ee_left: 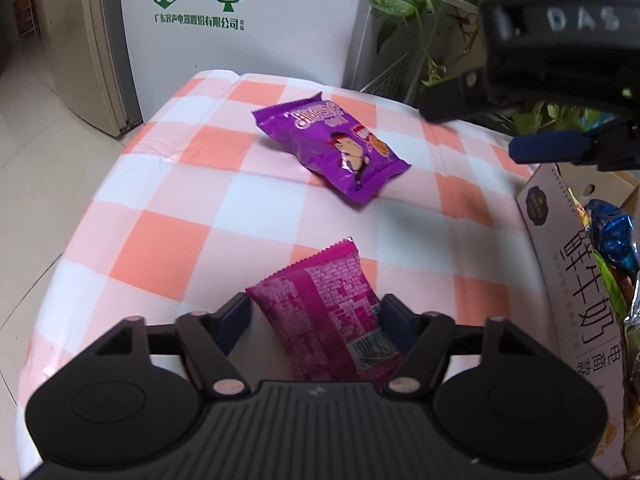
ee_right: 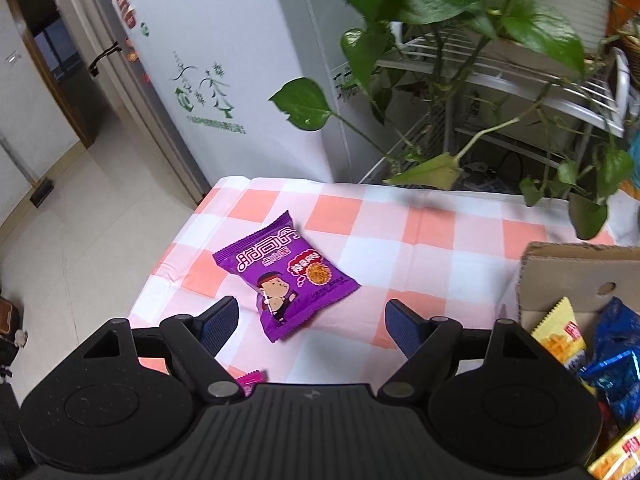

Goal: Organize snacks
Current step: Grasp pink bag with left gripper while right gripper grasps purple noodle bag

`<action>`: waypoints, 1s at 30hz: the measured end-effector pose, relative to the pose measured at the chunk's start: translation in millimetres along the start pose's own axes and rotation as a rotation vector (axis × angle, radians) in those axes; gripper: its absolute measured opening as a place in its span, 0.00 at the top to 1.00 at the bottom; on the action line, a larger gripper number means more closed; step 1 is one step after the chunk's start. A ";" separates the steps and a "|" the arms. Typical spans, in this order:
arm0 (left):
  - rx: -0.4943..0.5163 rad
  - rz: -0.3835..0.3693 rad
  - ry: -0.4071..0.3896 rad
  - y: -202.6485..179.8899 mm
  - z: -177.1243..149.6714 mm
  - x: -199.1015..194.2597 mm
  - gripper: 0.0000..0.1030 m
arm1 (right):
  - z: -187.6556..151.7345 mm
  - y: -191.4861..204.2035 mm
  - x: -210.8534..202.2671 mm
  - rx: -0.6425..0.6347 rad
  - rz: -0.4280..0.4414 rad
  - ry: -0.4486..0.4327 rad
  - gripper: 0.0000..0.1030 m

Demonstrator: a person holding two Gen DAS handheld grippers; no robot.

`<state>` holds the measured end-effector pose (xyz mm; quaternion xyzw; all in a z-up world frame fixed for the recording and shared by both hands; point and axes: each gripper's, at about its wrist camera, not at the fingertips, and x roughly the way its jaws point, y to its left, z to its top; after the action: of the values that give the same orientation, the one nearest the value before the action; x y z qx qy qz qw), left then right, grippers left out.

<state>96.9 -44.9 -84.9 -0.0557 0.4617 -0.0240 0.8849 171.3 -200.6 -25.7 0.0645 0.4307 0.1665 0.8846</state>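
A magenta snack packet lies on the checked tablecloth between the fingers of my left gripper. The blue pads stand close on both sides of it, and contact cannot be made out. A purple snack packet lies flat further back on the table; it also shows in the right wrist view. My right gripper is open and empty, hovering just in front of the purple packet. It also shows from the side at the upper right of the left wrist view. A corner of the magenta packet peeks below it.
A cardboard box holding several snack packets stands at the table's right edge, also in the right wrist view. A white fridge and a leafy plant on a rack stand behind the table. The table drops to tiled floor at left.
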 end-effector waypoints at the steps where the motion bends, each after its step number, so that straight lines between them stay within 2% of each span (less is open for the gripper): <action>1: -0.005 -0.001 -0.001 3.6 0.9 -0.7 0.40 | 0.3 1.3 3.7 -0.011 0.006 0.001 0.17; 4: -0.019 0.001 -0.003 14.8 4.3 -2.4 0.47 | 1.5 4.4 14.7 -0.043 0.020 0.008 0.17; 7: -0.054 0.015 0.002 29.2 7.7 -3.2 0.49 | 3.2 9.6 28.2 -0.085 0.031 0.015 0.17; 11: -0.084 0.025 0.001 44.4 11.2 -5.5 0.50 | 7.8 16.3 46.0 -0.153 0.061 0.016 0.16; 18: -0.085 0.014 -0.001 54.3 13.1 -3.4 0.50 | 14.2 23.1 74.0 -0.265 0.058 0.022 0.11; 26: -0.070 0.022 -0.001 53.6 15.0 2.3 0.34 | 18.8 28.4 100.7 -0.338 0.044 0.021 0.07; 29: -0.057 0.034 0.002 51.7 15.2 4.7 0.23 | 18.3 24.6 108.3 -0.323 0.063 0.019 0.05; 30: -0.052 0.042 0.004 51.2 15.4 6.2 0.17 | 17.2 24.0 111.6 -0.322 0.068 0.023 0.05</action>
<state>112.6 6.6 -87.5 -0.0690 0.4652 0.0064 0.8825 243.0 -138.6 -91.5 -0.0657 0.4063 0.2642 0.8723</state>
